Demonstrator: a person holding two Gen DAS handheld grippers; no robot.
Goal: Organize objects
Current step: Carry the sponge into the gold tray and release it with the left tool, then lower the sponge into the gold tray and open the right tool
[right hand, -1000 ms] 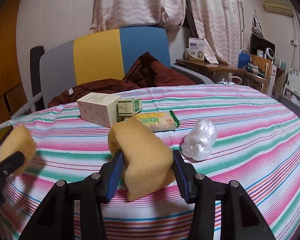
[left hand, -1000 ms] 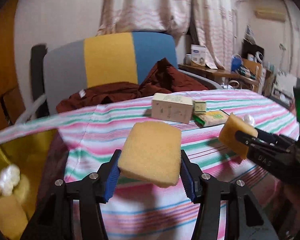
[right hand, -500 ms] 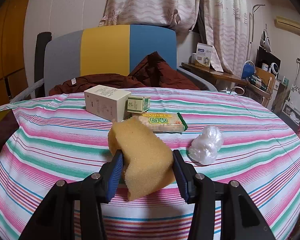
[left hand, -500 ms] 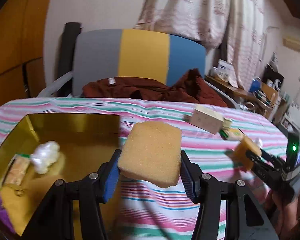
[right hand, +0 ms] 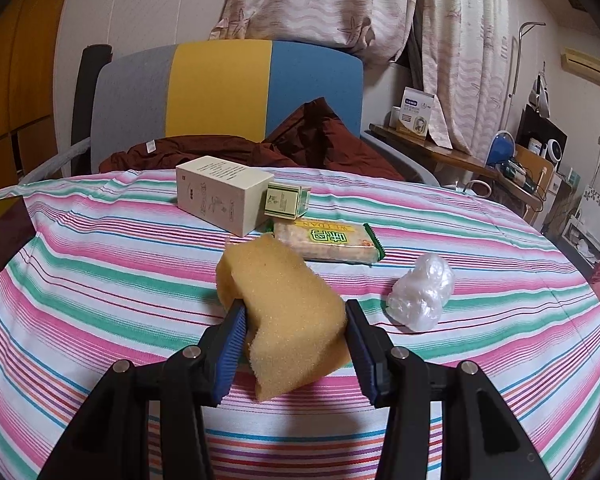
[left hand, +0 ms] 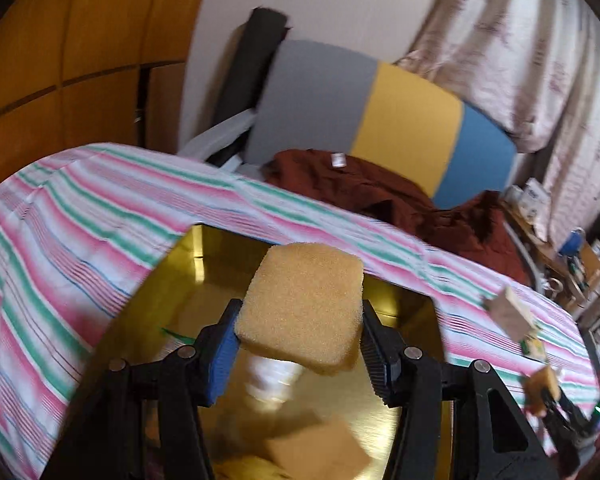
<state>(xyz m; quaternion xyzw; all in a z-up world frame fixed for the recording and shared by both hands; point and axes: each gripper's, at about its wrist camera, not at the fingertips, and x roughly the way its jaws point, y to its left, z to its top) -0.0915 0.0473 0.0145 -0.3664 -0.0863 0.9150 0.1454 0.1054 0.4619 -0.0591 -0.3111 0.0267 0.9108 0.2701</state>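
Observation:
My left gripper is shut on a yellow sponge and hangs over an open gold box on the striped tablecloth. Blurred items lie inside the box, among them a tan sponge and a white bag. My right gripper is shut on a second, squeezed yellow sponge above the table. Ahead of it lie a white carton, a small green box, a cracker pack and a crumpled plastic bag. The right gripper with its sponge shows small at the left wrist view's lower right.
A grey, yellow and blue chair with a dark red garment stands behind the table. A cluttered side table and curtains are at the right. Wooden panelling lines the left wall.
My left gripper has swung left with its sponge, from over the tablecloth to above the gold box, and the view has rolled. The right gripper has stayed almost still, holding its sponge.

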